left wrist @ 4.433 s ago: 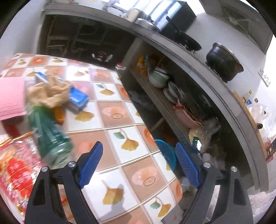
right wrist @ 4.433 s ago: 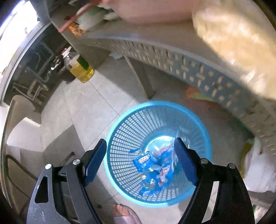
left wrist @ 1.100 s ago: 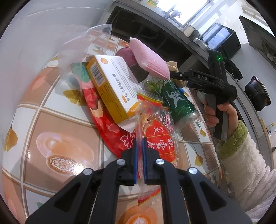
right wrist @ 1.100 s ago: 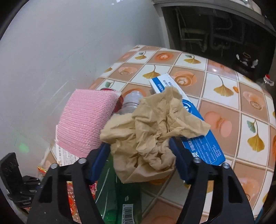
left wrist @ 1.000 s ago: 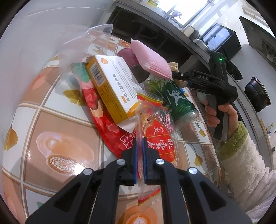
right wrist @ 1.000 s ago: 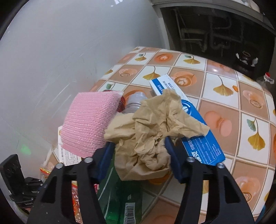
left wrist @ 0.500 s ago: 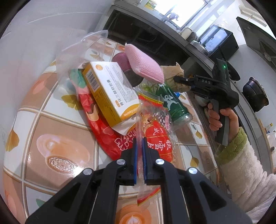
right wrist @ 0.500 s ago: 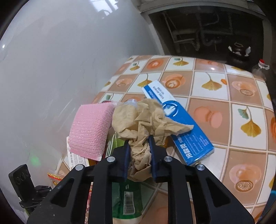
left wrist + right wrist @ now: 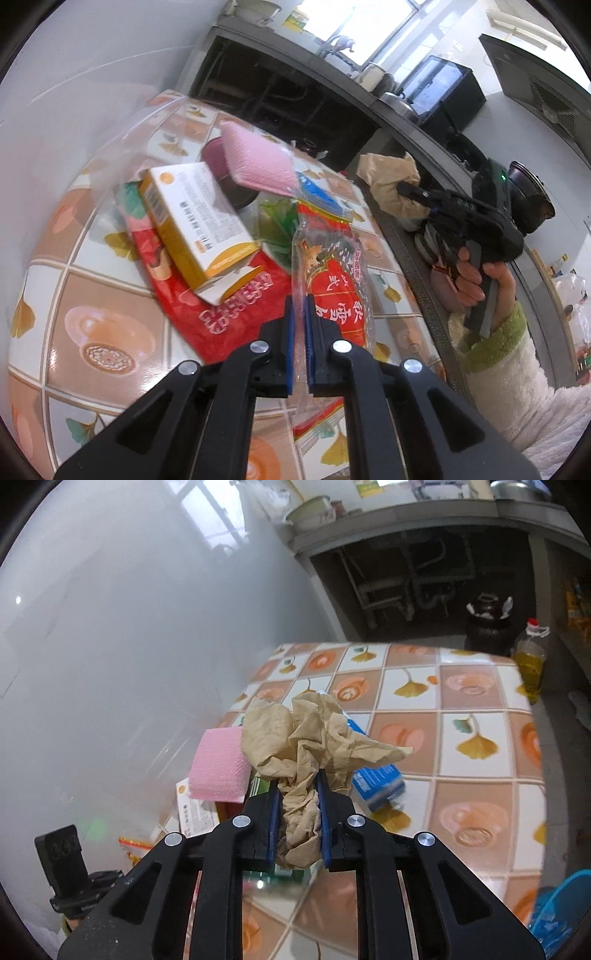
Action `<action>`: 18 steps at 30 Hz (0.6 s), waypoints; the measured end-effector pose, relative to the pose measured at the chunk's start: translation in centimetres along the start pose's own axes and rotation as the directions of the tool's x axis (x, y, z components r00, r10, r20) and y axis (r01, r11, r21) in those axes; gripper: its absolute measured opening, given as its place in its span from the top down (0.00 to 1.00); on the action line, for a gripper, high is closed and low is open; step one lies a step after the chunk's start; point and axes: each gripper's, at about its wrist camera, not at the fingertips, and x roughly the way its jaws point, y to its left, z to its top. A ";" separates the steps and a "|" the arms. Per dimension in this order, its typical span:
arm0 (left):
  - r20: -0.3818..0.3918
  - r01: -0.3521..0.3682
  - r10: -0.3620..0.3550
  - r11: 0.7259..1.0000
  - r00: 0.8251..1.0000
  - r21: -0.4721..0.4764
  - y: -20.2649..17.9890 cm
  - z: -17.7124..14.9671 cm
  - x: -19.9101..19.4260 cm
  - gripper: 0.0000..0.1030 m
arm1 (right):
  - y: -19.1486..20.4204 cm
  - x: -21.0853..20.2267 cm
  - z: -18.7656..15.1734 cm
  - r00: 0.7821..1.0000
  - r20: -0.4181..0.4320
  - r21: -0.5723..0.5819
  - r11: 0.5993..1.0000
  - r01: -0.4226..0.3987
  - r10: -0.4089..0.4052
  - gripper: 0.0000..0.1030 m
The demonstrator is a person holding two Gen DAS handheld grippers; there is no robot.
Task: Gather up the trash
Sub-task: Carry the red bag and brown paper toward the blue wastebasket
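Observation:
My left gripper (image 9: pixel 300 306) is shut on a clear and red plastic wrapper (image 9: pixel 330 269), lifted a little over the tiled table (image 9: pixel 110 332). My right gripper (image 9: pixel 297 779) is shut on a crumpled brown paper (image 9: pixel 310 734) and holds it above the table; it also shows in the left wrist view (image 9: pixel 391 184). On the table lie a yellow and white box (image 9: pixel 192 218), a red bag (image 9: pixel 221 302), a pink sponge (image 9: pixel 219 764), a blue box (image 9: pixel 376 779) and a green bottle (image 9: pixel 280 225). The blue basket's rim (image 9: pixel 561 908) shows at the lower right.
A white wall (image 9: pixel 110 627) runs along the table's left side. A bottle of yellow oil (image 9: pixel 530 657) and a dark pot (image 9: pixel 487 624) stand on the floor beyond the table. A grey counter with shelves (image 9: pixel 424 122) lies to the right.
My right gripper closed on the brown paper and lifted it off the pile, up and away. My left gripper stayed shut on the wrapper and drew back a little.

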 end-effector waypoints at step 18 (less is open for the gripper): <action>-0.199 0.271 -0.217 0.912 0.956 0.307 -17.9 4.5 10.3 0.96 | -10.7 -21.8 -13.1 0.899 0.176 0.309 0.890 0.336 -0.401 0.85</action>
